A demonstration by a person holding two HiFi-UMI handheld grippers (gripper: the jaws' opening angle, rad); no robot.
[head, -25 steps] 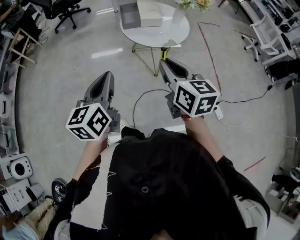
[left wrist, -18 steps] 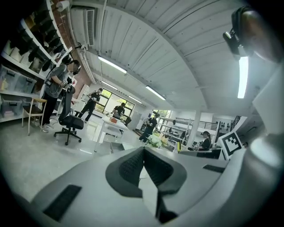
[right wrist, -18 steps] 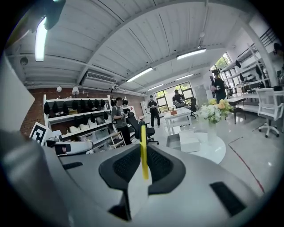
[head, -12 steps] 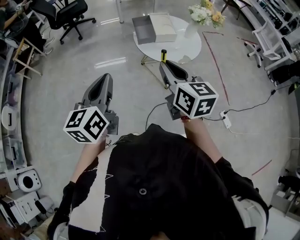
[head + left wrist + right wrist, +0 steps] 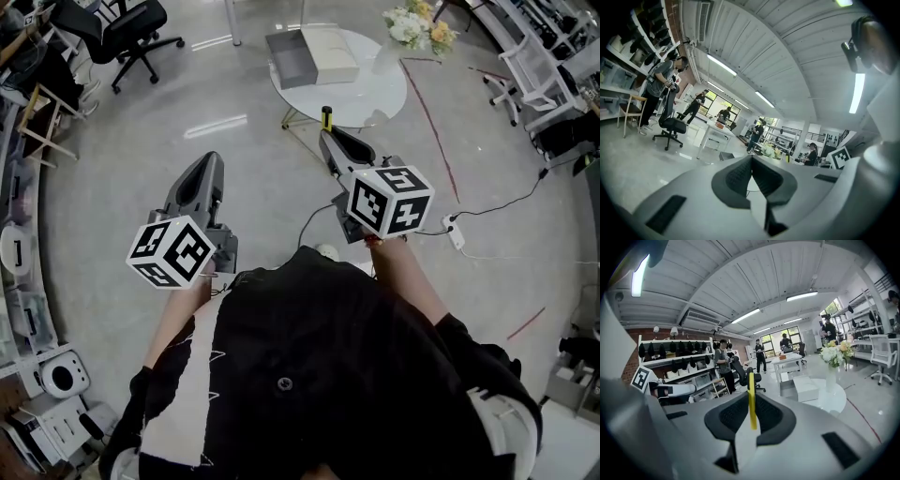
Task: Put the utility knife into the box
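Clenching the utility knife [image 5: 751, 404] between its pads, the right tool [image 5: 328, 137] is held out in front of the person, above the floor [image 5: 112, 187]. In the right gripper view the knife shows edge-on as a thin yellow strip. Its long axis runs up and down between the pads, and its dark upper end rises above the jaw tips. In the head view that dark end pokes out past the tips towards the round white bench [image 5: 366, 92]. The knife is in the air, apart from the bench.

The box [image 5: 287, 58], an open grey tray, sits on the far side of the bench top, with a white slab [image 5: 330, 52] just beside it. The near edge of the bench and its thin gold legs [image 5: 298, 120] lie between the right tool and the box. A bunch of flowers [image 5: 416, 23] stands at the bench's right side, well apart from the box.

The left tool [image 5: 751, 159] is held level beside the right one, well apart from it. Its jaws are pressed together with nothing between them.

A black office chair [image 5: 127, 28] stands far off to the left. A white power strip [image 5: 455, 234] with a black cable [image 5: 506, 199] lies on the floor to the right. A red line [image 5: 427, 103] runs across the floor past the bench. Several people stand at far desks in both gripper views.
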